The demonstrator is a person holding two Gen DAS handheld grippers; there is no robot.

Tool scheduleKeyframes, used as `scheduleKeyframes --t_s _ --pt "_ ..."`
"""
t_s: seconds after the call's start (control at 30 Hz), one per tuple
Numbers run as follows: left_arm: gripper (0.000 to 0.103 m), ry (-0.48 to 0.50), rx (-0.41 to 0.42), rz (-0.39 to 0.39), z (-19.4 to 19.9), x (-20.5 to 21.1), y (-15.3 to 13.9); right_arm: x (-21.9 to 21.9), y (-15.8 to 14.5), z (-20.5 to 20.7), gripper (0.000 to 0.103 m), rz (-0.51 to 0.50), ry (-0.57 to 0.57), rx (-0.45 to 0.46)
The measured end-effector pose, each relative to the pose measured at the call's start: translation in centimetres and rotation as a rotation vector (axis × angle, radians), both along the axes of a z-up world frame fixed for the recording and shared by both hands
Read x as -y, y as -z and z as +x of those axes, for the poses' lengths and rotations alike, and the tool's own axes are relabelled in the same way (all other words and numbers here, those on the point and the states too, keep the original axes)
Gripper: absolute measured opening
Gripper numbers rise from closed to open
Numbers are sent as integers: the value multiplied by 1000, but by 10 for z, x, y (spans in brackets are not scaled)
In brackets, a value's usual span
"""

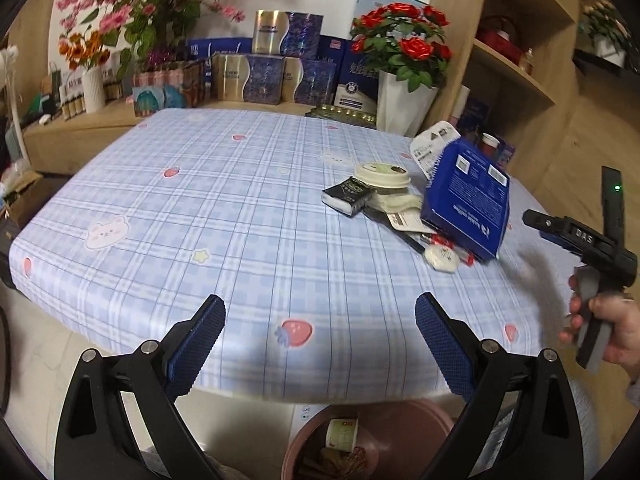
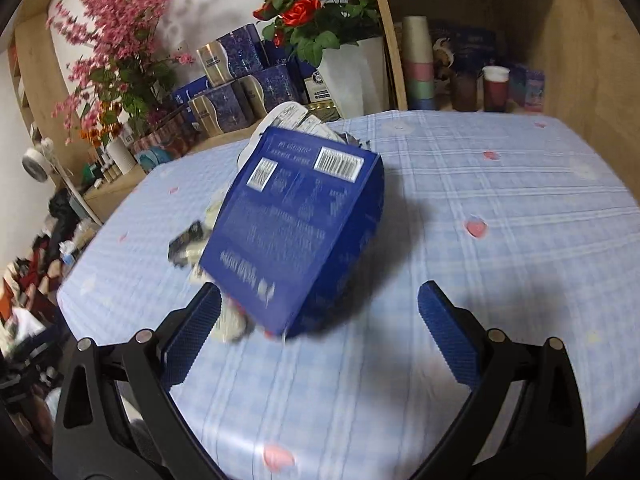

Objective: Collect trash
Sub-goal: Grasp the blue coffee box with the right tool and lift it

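A pile of trash lies on the right half of the checked tablecloth: a blue carton (image 1: 468, 196) tilted up on its edge, a white lidded cup (image 1: 382, 174), a black packet (image 1: 349, 195), white wrappers (image 1: 404, 216) and a small round white item (image 1: 440, 258). My left gripper (image 1: 320, 340) is open at the table's near edge, holding nothing, well short of the pile. In the right wrist view the blue carton (image 2: 296, 228) leans just ahead of my open right gripper (image 2: 320, 328), its lower edge near the left finger. A hand holds the right gripper's body (image 1: 592, 248) at the far right.
A pink bin (image 1: 360, 440) with trash inside stands on the floor under the table's near edge. Behind the table are blue and gold boxes (image 1: 276, 68), a white vase of red roses (image 1: 404, 96), pink flowers (image 1: 132, 4) and a wooden shelf (image 1: 516, 44) with cups.
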State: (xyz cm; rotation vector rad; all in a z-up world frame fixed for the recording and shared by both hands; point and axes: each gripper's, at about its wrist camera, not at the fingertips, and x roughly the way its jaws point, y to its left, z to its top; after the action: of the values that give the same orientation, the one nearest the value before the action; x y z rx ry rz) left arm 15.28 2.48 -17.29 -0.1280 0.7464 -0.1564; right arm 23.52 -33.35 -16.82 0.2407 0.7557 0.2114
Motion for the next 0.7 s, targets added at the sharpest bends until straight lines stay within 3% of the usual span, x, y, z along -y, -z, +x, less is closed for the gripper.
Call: scheduleKeyframes --t_s 0.17,0.4,0.63,0.7 --pt "94 -5 -9 15 25 4 4 -5 12 46 97 31 -17 -32" --pt "94 9 -14 12 43 8 9 -2 31 79 97 199 7 -104" --pt "93 17 -23 16 44 13 12 -7 23 62 50 236 -12 -82" --pt "93 25 -16 22 40 16 10 -6 15 53 41 263 -16 -63"
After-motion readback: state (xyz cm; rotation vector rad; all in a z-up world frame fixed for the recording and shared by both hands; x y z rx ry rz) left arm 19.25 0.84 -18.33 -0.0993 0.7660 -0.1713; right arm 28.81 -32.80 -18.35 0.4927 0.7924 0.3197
